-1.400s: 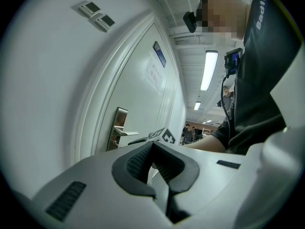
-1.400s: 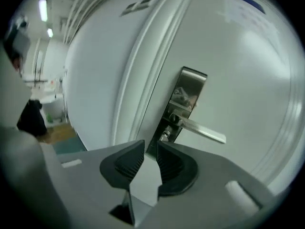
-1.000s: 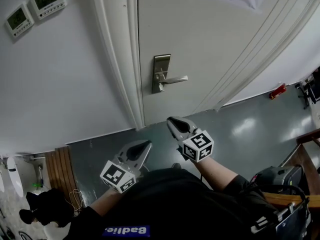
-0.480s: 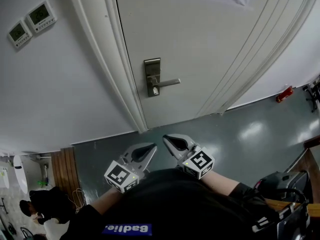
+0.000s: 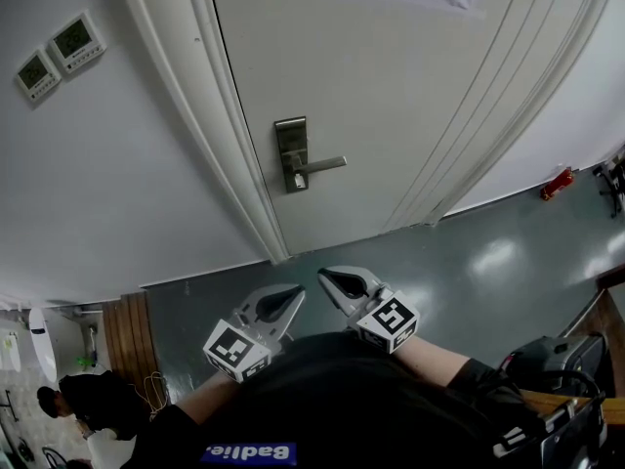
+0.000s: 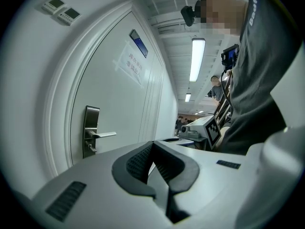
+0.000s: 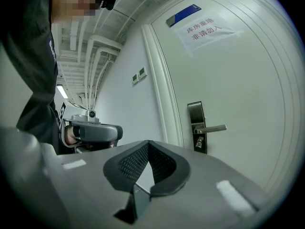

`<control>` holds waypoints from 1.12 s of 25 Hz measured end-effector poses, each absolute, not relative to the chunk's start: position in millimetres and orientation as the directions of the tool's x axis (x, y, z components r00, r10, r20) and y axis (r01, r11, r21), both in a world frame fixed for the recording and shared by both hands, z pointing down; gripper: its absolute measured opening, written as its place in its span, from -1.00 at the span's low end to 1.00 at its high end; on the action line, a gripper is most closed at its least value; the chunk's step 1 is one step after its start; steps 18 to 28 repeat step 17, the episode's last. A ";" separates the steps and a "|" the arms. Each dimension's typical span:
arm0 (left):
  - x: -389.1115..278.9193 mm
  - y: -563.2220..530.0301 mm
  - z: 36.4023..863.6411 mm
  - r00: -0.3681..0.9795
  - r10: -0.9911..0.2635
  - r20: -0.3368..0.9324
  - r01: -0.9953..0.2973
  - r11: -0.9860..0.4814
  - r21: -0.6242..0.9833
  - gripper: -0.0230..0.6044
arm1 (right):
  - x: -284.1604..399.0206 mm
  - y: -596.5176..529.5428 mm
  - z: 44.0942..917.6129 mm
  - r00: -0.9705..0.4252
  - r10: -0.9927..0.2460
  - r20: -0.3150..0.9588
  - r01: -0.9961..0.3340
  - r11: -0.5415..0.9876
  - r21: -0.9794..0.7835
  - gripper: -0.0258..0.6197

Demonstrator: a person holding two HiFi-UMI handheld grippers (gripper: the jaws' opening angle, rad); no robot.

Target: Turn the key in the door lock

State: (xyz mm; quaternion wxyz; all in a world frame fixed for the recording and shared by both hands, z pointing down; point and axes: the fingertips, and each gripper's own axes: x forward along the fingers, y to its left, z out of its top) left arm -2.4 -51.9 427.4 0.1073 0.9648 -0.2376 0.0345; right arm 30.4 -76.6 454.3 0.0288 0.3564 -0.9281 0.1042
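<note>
- Currently noted both tools low and near the torso, well apart from the door [image 5: 391, 86]; judged a standoff for sighting the lock rather than working it.
- Recorded left tool [image 5: 293, 294] fully closed, tips meeting, nothing pinched between them.
- Recorded right tool [image 5: 327, 279] likewise closed tight and empty; sits just right of the left one, tips angled toward each other.
- Spotted lock plate [image 5: 291, 152] at the door's left edge, beside the frame, far from both tools; lever handle [image 5: 322, 164] sticking out level to the right.
- Picked out small key [image 7: 199, 140] under the lever, seated in the plate's lower part; too small to read its turn.
- Judged task not yet started: no contact with key, and need to part the jaws before any grip.
- Guessed right tool the likelier one for the key, being more in line with the lever; left probably held back to stay out of the way.
- Flagged risk: key head small and tucked beneath the lever, so easy to snag the handle on approach.
</note>
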 end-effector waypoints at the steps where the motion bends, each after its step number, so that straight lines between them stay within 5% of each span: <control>1: -1.7 -51.3 425.7 0.885 -0.448 0.124 -0.464 -0.866 0.185 -0.95 | 30.6 -76.7 453.9 -0.743 -0.657 0.127 -0.669 0.723 -0.173 -0.92; 28: -5.1 -52.5 424.3 0.885 -0.450 0.117 -0.465 -0.865 0.186 -0.95 | 25.9 -80.8 453.0 -0.734 -0.666 0.134 -0.679 0.712 -0.181 -0.92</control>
